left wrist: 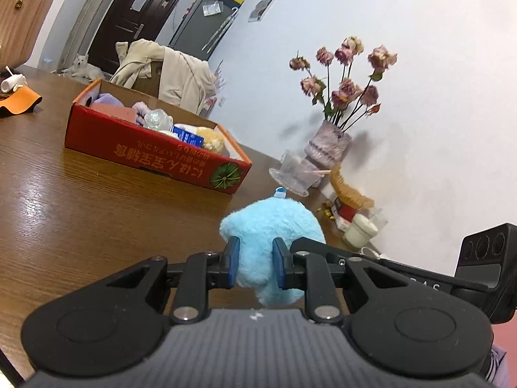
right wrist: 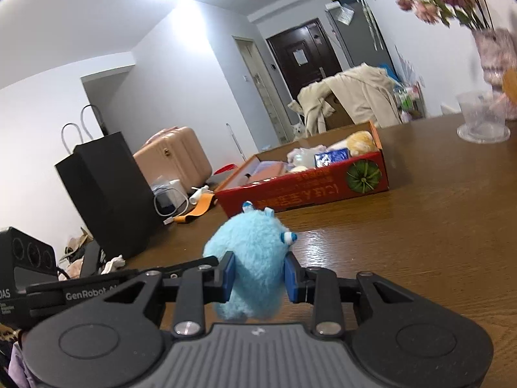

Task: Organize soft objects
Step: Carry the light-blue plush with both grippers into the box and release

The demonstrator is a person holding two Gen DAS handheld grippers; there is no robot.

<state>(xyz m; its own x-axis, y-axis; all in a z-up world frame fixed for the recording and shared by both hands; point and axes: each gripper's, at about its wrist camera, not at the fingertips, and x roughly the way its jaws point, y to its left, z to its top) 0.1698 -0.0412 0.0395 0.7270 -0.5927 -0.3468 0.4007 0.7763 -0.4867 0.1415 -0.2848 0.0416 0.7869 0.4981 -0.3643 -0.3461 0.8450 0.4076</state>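
A light blue plush toy [left wrist: 274, 226] is held above the brown wooden table [left wrist: 80, 213]. My left gripper [left wrist: 256, 263] is shut on its lower part, blue pads pressed into the fur. My right gripper [right wrist: 258, 273] is shut on the same plush toy [right wrist: 248, 245] from the opposite side; the other gripper's body shows at each view's edge. A shallow red cardboard box [left wrist: 145, 158] lies farther back on the table with several soft items inside, among them a yellow plush [left wrist: 211, 139] and a purple cloth [left wrist: 106, 98]. The box also shows in the right wrist view [right wrist: 307, 190].
A vase of dried roses [left wrist: 326, 148], a clear plastic cup [left wrist: 295, 171], a brush and a white jar [left wrist: 358, 231] stand by the wall. A black paper bag [right wrist: 106, 194], a charger and an orange pouch [right wrist: 197, 208] sit at the table's other end. A chair draped with a beige coat [left wrist: 171, 71] stands behind.
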